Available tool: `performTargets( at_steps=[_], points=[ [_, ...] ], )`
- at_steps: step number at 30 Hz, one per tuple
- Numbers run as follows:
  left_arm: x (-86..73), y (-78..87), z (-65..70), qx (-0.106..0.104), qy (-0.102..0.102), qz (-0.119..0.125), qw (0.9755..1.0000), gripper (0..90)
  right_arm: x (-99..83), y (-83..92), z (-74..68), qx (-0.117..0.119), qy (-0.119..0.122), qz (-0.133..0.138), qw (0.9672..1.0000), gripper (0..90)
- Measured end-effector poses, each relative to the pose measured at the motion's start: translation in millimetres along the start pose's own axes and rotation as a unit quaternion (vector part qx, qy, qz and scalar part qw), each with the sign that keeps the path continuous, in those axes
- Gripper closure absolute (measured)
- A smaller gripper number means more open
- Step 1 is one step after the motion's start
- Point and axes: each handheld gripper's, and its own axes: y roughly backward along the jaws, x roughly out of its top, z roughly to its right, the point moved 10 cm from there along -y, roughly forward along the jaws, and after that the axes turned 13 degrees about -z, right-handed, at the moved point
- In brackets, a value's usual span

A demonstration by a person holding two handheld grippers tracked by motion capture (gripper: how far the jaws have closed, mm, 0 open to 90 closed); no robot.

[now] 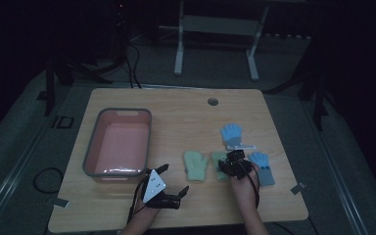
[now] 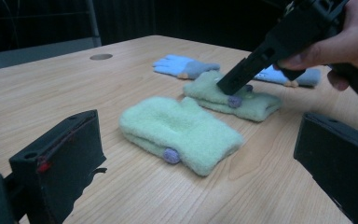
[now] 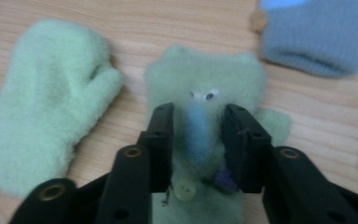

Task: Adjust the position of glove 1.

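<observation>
Beside table point(image 1: 127, 215), "ID" marking point(image 1: 62, 122)

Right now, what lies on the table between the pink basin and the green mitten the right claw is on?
In the high view, the other green mitten lies between the pink basin and the mitten under the right claw; otherwise bare wood.

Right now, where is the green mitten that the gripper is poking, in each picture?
High view: the poked green mitten lies right of centre, mostly under the right gripper.
Left gripper view: it is the farther green one, under the black gripper tip.
Right gripper view: it sits in the middle, between the black jaws.
Shared landmark: the other green mitten beside it.
</observation>
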Motion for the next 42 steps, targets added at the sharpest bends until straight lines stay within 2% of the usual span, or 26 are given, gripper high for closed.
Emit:
performTargets(
  at_steps=[3,4,5,6,7,9,10,12,14,16,19,21,23,25,27,32,36,42],
  points=[
    [0.0,0.0,-0.1,0.000,0.000,0.000,1.0000,1.5,3.2,7.1,1.4,0.008,0.011,0.007,0.9999,61.1],
    [0.0,0.1,-0.2,0.000,0.000,0.000,1.0000,1.5,7.1,15.0,5.2,0.007,0.031,0.014,0.9994,60.2],
    [0.0,0.1,-0.2,0.000,0.000,0.000,1.0000,1.5,7.1,15.0,5.2,0.007,0.031,0.014,0.9994,60.2],
    [0.0,0.0,-0.1,0.000,-0.001,0.000,1.0000,1.5,10.8,21.9,9.7,0.007,0.055,0.019,0.9983,59.7],
    [0.0,0.0,-0.1,0.000,-0.001,0.000,1.0000,1.5,10.8,21.9,9.7,0.007,0.055,0.019,0.9983,59.7],
    [-0.1,-0.1,0.0,0.000,-0.002,-0.001,1.0000,1.5,14.5,27.4,13.5,0.016,0.082,0.025,0.9962,59.4],
    [-0.1,-0.2,0.0,0.000,-0.002,-0.001,1.0000,1.5,16.5,30.4,14.9,0.038,0.106,0.023,0.9934,58.3],
    [-0.1,-0.6,0.1,0.000,-0.003,-0.003,1.0000,1.5,18.5,30.9,16.3,0.046,0.126,0.020,0.9907,58.2],
    [-0.1,-0.6,0.0,0.001,-0.002,-0.003,1.0000,1.5,19.0,30.5,16.3,0.050,0.133,0.016,0.9898,58.0],
    [-0.1,-0.5,-0.4,0.003,0.000,-0.002,1.0000,1.5,17.7,27.6,12.7,0.053,0.157,0.008,0.9861,57.7],
    [-0.1,-0.2,-0.6,0.004,0.000,-0.001,1.0000,1.5,14.1,19.8,10.6,0.061,0.165,-0.002,0.9845,60.8],
    [-0.1,-0.1,-0.6,0.005,0.000,-0.001,1.0000,1.5,11.8,14.2,9.9,0.055,0.165,-0.004,0.9847,61.0],
    [0.0,0.2,-0.5,0.006,-0.001,0.000,1.0000,1.5,9.0,8.3,10.2,0.041,0.167,-0.004,0.9852,61.3],
    [0.1,0.2,-0.4,0.005,-0.002,0.001,1.0000,1.5,5.8,2.0,9.8,0.038,0.164,-0.007,0.9857,61.5],
    [0.1,0.2,-0.4,0.005,-0.001,0.001,1.0000,1.5,2.2,-4.1,11.5,0.016,0.164,-0.010,0.9863,61.9],
    [0.0,0.2,0.0,0.005,-0.003,0.001,1.0000,1.5,-3.2,-9.1,10.1,-0.004,0.180,0.010,0.9837,61.4],
    [0.1,0.2,-0.1,0.004,-0.002,0.001,1.0000,1.5,-4.7,-9.0,8.5,-0.016,0.186,0.005,0.9825,58.3],
    [0.0,0.2,-0.4,0.004,-0.001,0.000,1.0000,1.5,-7.4,-9.6,7.5,0.000,0.174,0.022,0.9845,55.5]
  ],
)
